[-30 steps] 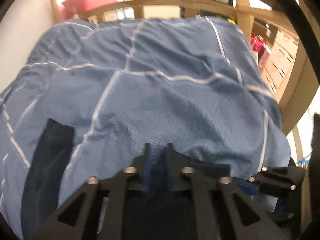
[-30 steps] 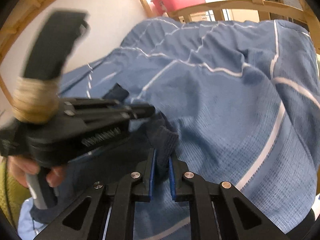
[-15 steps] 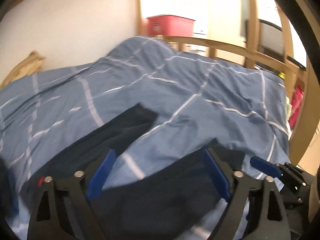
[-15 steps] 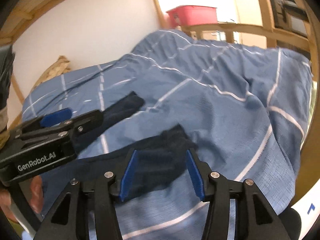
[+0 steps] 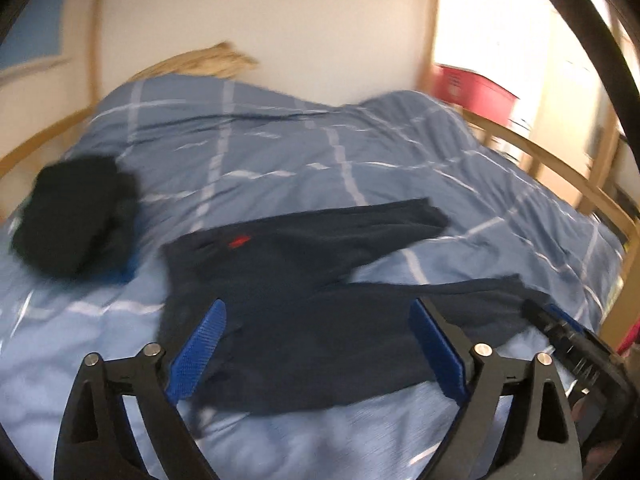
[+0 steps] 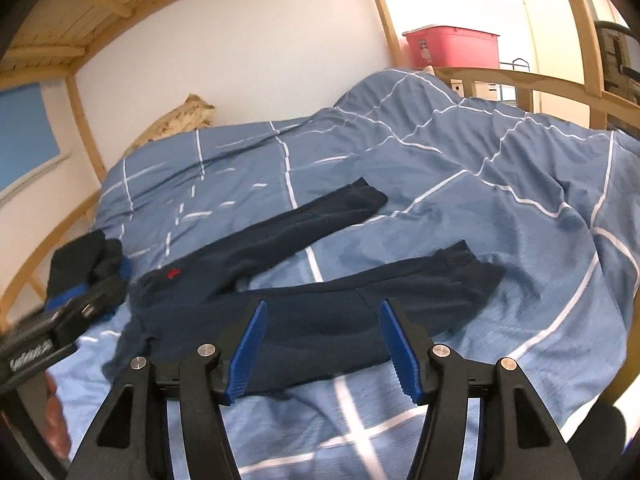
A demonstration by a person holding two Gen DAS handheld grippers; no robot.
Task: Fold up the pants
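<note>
Dark navy pants [image 5: 304, 292] lie spread flat on the blue checked duvet [image 5: 280, 160], waist to the left with a small red logo [image 5: 239, 242], the two legs splayed apart toward the right. They also show in the right wrist view [image 6: 304, 280]. My left gripper [image 5: 318, 350] is open and empty, hovering above the seat of the pants. My right gripper [image 6: 322, 350] is open and empty above the near leg. The left gripper's body [image 6: 60, 320] shows at the left edge of the right wrist view.
A dark folded pile of clothing [image 5: 76, 220] lies on the duvet left of the pants. A wooden bed rail [image 5: 560, 176] runs along the right side, a red bin [image 6: 452, 46] stands beyond it, and a white wall [image 6: 240, 60] is behind the bed.
Both grippers have opened and let go of the pants' leg ends, then drawn back and turned left. The pants now lie flat on the duvet.
</note>
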